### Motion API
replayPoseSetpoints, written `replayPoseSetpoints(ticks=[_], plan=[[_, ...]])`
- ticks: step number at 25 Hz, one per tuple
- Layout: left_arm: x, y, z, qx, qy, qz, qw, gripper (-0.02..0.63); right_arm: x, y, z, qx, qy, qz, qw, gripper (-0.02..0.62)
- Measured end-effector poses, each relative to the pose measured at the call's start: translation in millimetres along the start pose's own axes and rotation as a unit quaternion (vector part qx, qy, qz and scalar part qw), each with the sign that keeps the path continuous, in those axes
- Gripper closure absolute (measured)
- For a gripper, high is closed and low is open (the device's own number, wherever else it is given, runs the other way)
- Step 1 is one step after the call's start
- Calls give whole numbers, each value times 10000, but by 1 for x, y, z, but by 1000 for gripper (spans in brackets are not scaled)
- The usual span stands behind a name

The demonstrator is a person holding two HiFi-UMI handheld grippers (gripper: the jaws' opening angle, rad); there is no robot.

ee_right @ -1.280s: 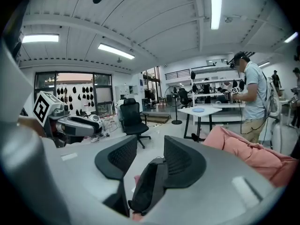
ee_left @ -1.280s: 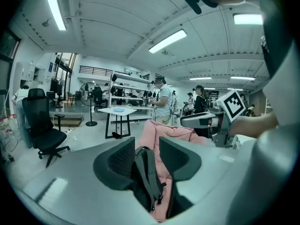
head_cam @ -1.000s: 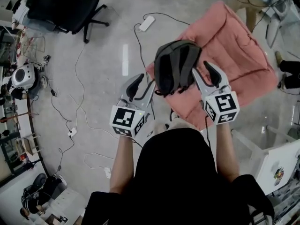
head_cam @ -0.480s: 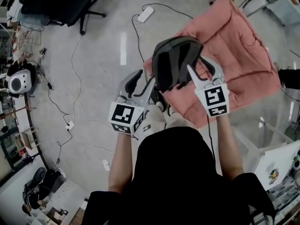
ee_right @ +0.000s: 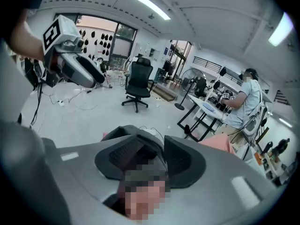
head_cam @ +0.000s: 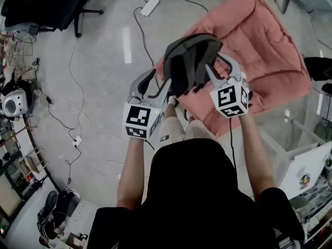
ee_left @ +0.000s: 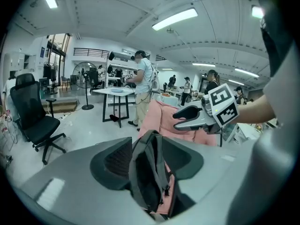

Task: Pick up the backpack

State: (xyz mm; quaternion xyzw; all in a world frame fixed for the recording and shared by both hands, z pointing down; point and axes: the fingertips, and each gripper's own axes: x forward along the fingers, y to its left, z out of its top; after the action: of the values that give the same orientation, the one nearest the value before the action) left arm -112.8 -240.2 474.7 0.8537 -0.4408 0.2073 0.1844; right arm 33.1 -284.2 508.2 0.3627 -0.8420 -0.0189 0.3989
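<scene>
Matt grey cloth backpack (head_cam: 189, 61), soft pink quilted cloth cushion (head_cam: 270, 45), glossy pale floor (head_cam: 104, 87)

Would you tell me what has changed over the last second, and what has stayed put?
The right gripper rolled, tilting the backpack. The left gripper is opening its fingers, with the backpack between them. Unchanged: the backpack hangs between both grippers over a corner of the pink cushion.

One backpack (head_cam: 187, 64), one pink cushion (head_cam: 259, 40) and one black office chair (head_cam: 46, 4).
</scene>
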Motion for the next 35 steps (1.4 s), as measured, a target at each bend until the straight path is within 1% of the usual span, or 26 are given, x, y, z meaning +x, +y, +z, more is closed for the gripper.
replayPoseSetpoints(ticks=[3, 5, 11, 16, 19, 23, 26, 31, 35], plan=[[20, 11, -10, 119, 189, -112, 9997, 410, 16, -1, -10, -410, 257, -159, 9987, 433], [36, 20, -18, 228, 322, -190, 9990, 405, 29, -1, -19, -592, 458, -212, 9970, 433], [76, 35, -42, 572, 728, -572, 9941, 393, 61, 0, -31, -745, 804, -134, 9939, 423], [103, 34, -66, 705, 951, -937, 9885, 393, 79, -6, -41, -787, 1091, -172, 9908, 397], [117, 31, -79, 852, 1011, -1119, 9849, 393, 91, -8, -46, -876, 1219, -144, 9886, 386], [133, 33, -98, 1192, 1058, -1260, 9791, 393, 107, -10, -53, -1130, 1386, -66, 9839, 374], [141, 32, -103, 1267, 1062, -1378, 9766, 393, 116, -11, -59, -1313, 1546, 3, 9792, 362], [159, 37, -107, 1472, 1048, -1414, 9733, 393, 133, -20, -66, -1545, 1667, 91, 9738, 336], [167, 37, -114, 1807, 1111, -1447, 9665, 393, 145, -21, -72, -1813, 1792, 248, 9666, 330]])
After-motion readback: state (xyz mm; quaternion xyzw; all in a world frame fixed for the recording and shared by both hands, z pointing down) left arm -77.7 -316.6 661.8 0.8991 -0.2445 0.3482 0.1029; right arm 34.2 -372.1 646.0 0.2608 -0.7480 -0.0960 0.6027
